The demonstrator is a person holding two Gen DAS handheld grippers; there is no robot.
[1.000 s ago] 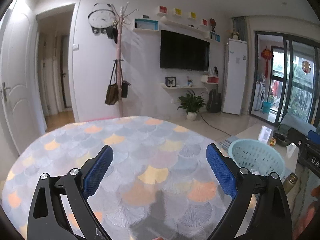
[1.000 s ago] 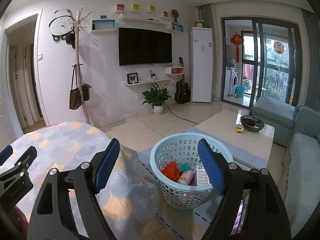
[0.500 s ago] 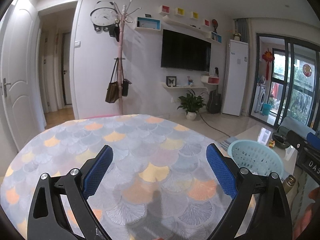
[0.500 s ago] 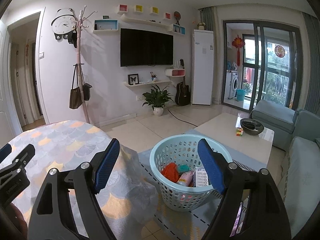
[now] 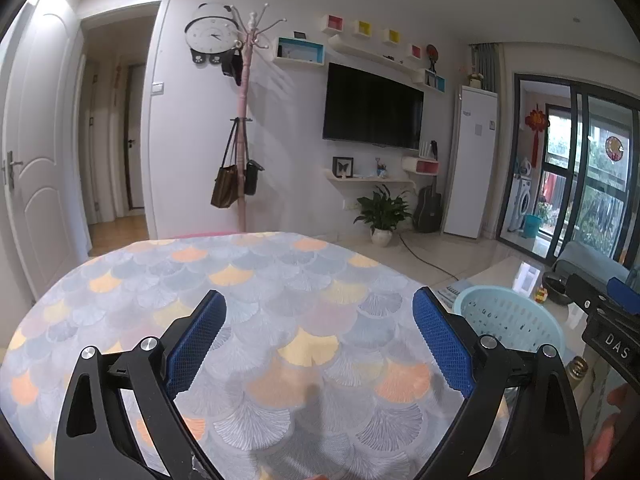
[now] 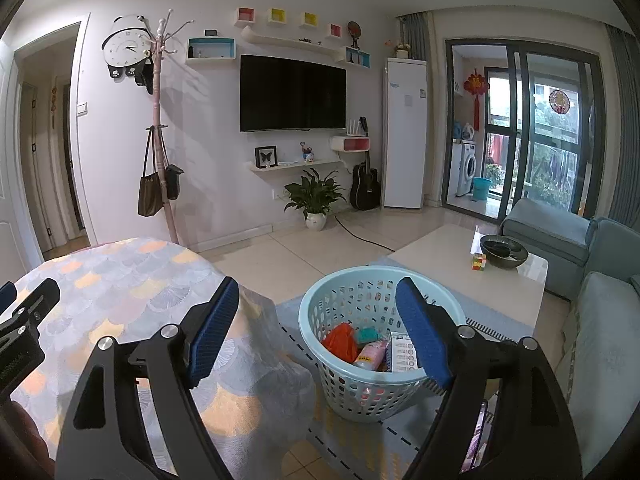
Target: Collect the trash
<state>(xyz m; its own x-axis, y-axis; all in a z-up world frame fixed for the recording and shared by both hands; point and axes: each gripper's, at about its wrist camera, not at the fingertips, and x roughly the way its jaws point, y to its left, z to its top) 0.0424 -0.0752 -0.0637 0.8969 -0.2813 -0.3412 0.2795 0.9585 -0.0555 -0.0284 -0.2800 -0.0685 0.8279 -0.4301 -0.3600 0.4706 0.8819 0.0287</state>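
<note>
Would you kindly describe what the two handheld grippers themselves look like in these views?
Both the left gripper and right gripper have matte black angular frames with triangular cut-outs and silver round bolt heads. Each finger carries a long blue pad with a fine mesh texture. White letters "DAS" mark the right gripper's body. No cables or sleeves show.

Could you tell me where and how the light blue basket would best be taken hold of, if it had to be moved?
Probably by the rim of the light blue basket, coming straight down from above. It stands upright on the floor with its mouth open, and the thin rolled lip looks narrow enough for the open right gripper to pinch.
</note>
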